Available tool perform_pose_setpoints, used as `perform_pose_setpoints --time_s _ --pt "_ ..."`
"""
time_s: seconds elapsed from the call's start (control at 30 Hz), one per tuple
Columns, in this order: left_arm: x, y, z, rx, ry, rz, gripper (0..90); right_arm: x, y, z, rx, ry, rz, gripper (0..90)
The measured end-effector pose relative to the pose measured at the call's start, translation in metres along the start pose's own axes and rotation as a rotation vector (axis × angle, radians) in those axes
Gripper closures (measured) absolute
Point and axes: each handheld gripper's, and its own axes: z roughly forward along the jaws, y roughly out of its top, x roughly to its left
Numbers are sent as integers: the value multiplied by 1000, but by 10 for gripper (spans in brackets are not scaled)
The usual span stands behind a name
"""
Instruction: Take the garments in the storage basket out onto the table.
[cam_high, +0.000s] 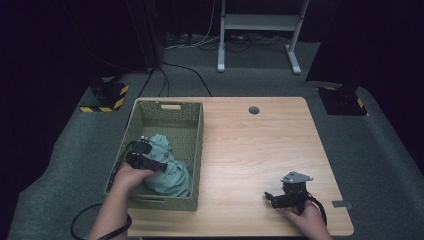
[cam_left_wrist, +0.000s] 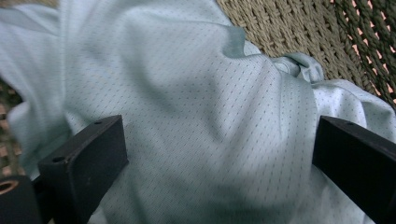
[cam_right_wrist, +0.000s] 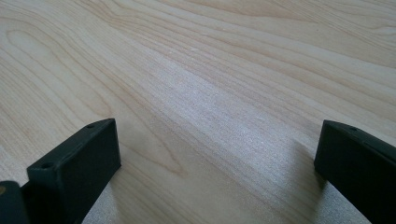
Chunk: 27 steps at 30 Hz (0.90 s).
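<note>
Plainly, the nearest risk sits at the left gripper (cam_left_wrist: 219, 154) itself: its jaws stand wide apart with the pale blue-green garment (cam_left_wrist: 196, 107) bulging up between them, nothing pinched yet. If they close on only the smooth crown of that fold, the thin perforated fabric may slip out as the hand lifts; if they close too deep, they could catch several layers at once and drag the whole bundle up in a lump (awkward to spread afterwards). A jaw tip pushed lower could also snag the woven weave of the green basket (cam_high: 196, 150), and a lift would then tug the basket along the wooden table (cam_high: 250, 150).

Seen from above, the garment (cam_high: 167, 165) lies crumpled in the near half of the basket, pressed toward its right wall, and the left gripper (cam_high: 150, 161) rests on top of it, touching the cloth, jaws aimed toward the table's middle. The basket's far half looks bare.

The right gripper (cam_high: 270, 196) is well apart from all this, low over bare wood near the table's front right, its jaws likewise spread with only tabletop (cam_right_wrist: 210, 93) between them. Should the basket shift, nothing steadies it, since that hand is out of reach of the rim.
</note>
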Motion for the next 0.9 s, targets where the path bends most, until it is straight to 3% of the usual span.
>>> perform_pose_setpoints --time_s 0.2,0.5,0.63,0.73,0.8,0.9 --pt "-4 6 11 19 -43 12 35 0 0 0 0 0 0 0" --pt "-6 10 29 85 -19 8 39 0 0 0 0 -1 -1 0" --pt "-7 10 31 102 -8 27 73 0 0 0 0 0 0 0" --pt "-9 9 31 113 5 53 143 0 0 0 0 0 0 0" --pt "-13 8 31 121 9 94 207 0 0 0 0 0 -1 0" --pt "-17 8 31 128 -5 106 342 0 0 0 0 0 -1 0"
